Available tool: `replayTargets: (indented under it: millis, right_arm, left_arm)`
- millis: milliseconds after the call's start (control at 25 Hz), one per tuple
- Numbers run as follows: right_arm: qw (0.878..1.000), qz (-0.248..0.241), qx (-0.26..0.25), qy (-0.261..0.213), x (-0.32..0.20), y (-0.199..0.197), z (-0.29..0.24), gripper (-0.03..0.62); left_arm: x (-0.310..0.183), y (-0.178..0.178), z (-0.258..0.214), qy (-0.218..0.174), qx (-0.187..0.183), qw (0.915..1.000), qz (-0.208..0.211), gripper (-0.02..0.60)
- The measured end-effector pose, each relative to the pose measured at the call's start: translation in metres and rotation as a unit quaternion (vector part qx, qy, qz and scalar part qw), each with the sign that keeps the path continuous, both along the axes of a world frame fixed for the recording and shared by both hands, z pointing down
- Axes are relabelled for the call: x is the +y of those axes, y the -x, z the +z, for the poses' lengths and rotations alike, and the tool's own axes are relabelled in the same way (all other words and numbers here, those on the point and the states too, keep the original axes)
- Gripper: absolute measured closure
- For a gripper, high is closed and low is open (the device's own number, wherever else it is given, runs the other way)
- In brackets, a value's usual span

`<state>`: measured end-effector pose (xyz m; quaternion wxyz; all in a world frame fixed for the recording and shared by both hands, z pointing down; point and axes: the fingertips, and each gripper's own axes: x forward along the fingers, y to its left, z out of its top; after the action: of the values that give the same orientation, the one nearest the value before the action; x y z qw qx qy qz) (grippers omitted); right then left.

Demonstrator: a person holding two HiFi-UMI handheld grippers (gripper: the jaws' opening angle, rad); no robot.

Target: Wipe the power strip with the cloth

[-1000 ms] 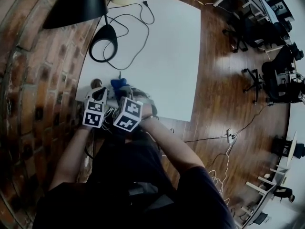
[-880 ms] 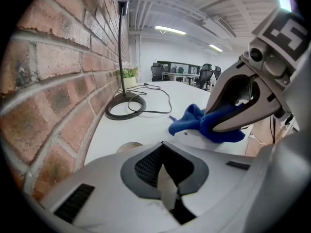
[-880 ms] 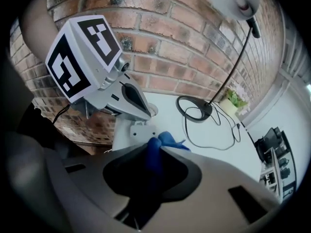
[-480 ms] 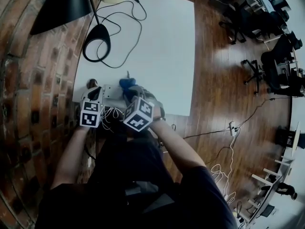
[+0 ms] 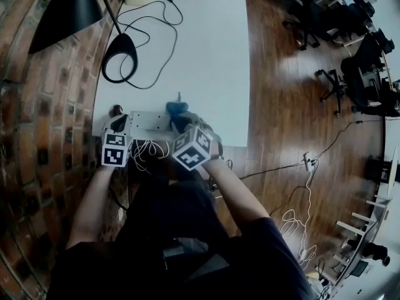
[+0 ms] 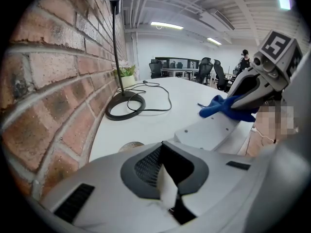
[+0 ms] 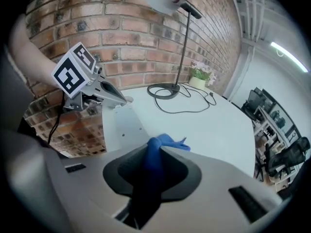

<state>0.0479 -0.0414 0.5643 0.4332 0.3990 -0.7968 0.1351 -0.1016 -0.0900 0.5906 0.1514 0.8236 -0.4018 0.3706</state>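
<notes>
right gripper view: my right tongs (image 7: 154, 165) pinch the blue cloth (image 7: 169, 142) against the white power strip (image 7: 124, 125); my left tongs (image 6: 167, 178) are clamped tight on its end.

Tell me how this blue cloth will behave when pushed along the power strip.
Likely floppy: the cloth bunches and droops past the right gripper. It is probably light, so it may fold under rather than wipe flat on the power strip.

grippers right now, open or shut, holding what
Left gripper: shut on a thin white piece, unclear what.
Right gripper: shut on the crumpled blue cloth.
</notes>
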Motion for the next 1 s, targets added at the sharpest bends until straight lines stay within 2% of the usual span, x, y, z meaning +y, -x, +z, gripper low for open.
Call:
replayTargets:
  millis: [600, 1000]
  right_arm:
    - [0.997, 0.073, -0.001, 0.01, 0.015, -0.049, 0.001, 0.516]
    - [0.996, 0.086, 0.012, 0.014, 0.014, -0.049, 0.002, 0.517]
  left_arm:
    - [0.002, -0.001, 0.001, 0.003, -0.018, 0.9998, 0.006, 0.573]
    - [0.004, -0.001, 0.002, 0.002, -0.006, 1.0, 0.0, 0.573]
